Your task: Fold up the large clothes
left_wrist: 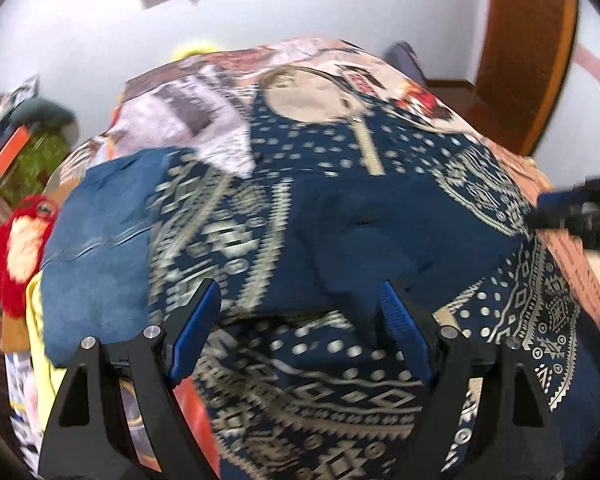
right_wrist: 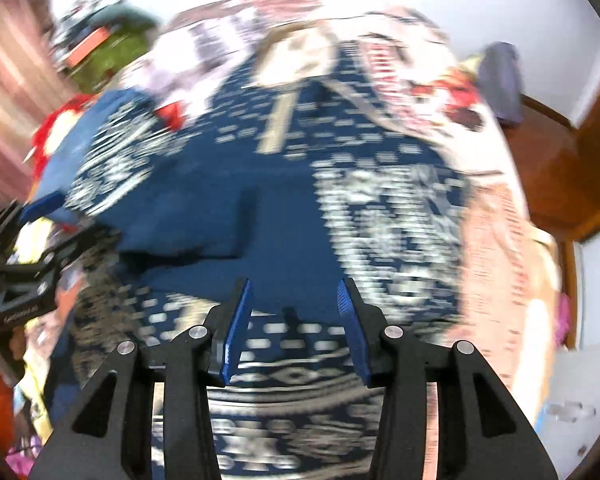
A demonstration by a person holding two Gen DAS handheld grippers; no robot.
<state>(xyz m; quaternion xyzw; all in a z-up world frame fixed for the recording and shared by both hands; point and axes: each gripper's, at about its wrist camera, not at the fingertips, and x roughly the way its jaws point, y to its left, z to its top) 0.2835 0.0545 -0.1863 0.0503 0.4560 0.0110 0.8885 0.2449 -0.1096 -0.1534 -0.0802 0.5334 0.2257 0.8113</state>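
A large navy garment with a cream geometric print (left_wrist: 332,216) lies spread on a bed, neck opening at the far end, with part of it folded over so the plain blue inside shows. It also fills the blurred right wrist view (right_wrist: 284,208). My left gripper (left_wrist: 300,308) is open and empty just above the near part of the garment. My right gripper (right_wrist: 294,308) is open and empty above the garment's near edge. The right gripper shows at the right edge of the left wrist view (left_wrist: 580,216). The left gripper shows at the left edge of the right wrist view (right_wrist: 24,264).
A patterned bedspread (left_wrist: 204,120) covers the bed under the garment. A red plush toy (left_wrist: 16,248) lies at the bed's left side. A brown wooden door (left_wrist: 524,60) stands at the far right. A cluttered green heap (left_wrist: 36,152) sits at the far left.
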